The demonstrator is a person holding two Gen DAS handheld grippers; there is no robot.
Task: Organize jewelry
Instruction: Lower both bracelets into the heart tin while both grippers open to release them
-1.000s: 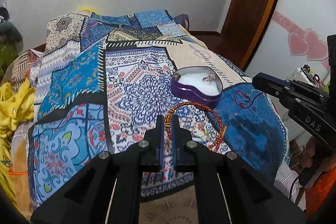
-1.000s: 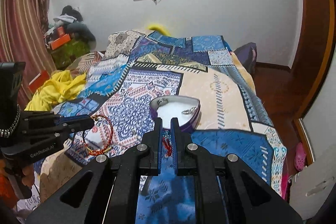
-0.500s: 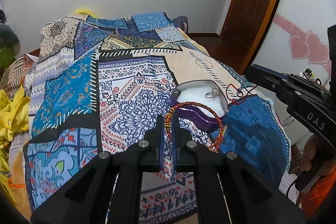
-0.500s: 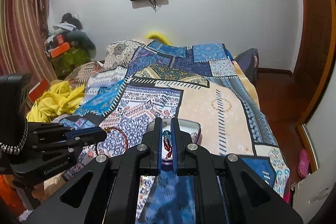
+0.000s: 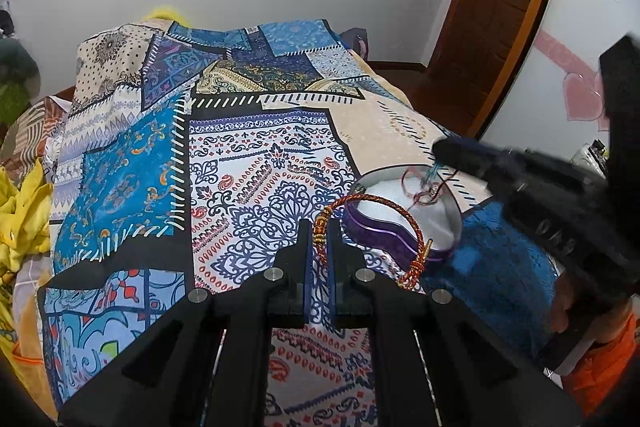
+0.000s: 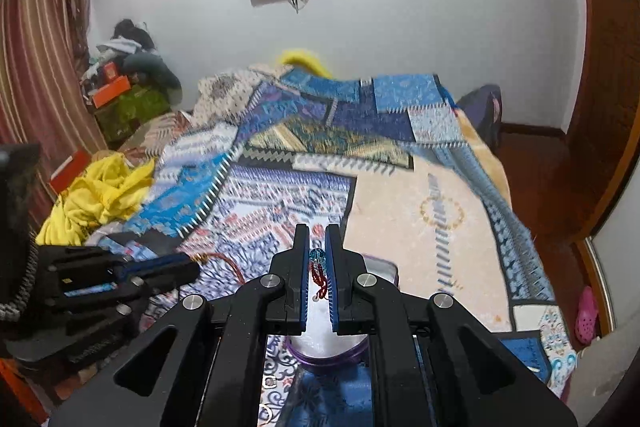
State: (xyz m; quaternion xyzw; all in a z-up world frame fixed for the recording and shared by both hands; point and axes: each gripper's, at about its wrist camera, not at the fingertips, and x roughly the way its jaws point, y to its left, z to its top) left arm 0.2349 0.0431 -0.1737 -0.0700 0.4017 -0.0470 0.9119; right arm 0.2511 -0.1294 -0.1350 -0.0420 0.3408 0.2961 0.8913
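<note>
My left gripper [image 5: 319,233] is shut on a red-and-gold braided bangle [image 5: 412,223], held just above the bed beside a purple heart-shaped box [image 5: 384,233] with a white lining. My right gripper [image 6: 317,247] is shut on a thin red cord necklace [image 6: 319,277] with a blue bead, held over the open box [image 6: 332,351]. In the left wrist view the right gripper [image 5: 440,151] hangs the red cord [image 5: 420,187] above the box lining. The left gripper [image 6: 188,265] and bangle [image 6: 228,261] show at the left of the right wrist view.
The box sits on a patchwork bedspread [image 5: 240,167] in blue, white and cream. Yellow cloth [image 6: 96,199] lies at the bed's left edge. A wooden door [image 5: 492,7] stands at the right. Small loose metal bits [image 6: 268,383] lie on the spread near the box.
The right gripper has carried the red cord forward from the blue patch to over the box. The left gripper has moved closer to the box with the bangle.
</note>
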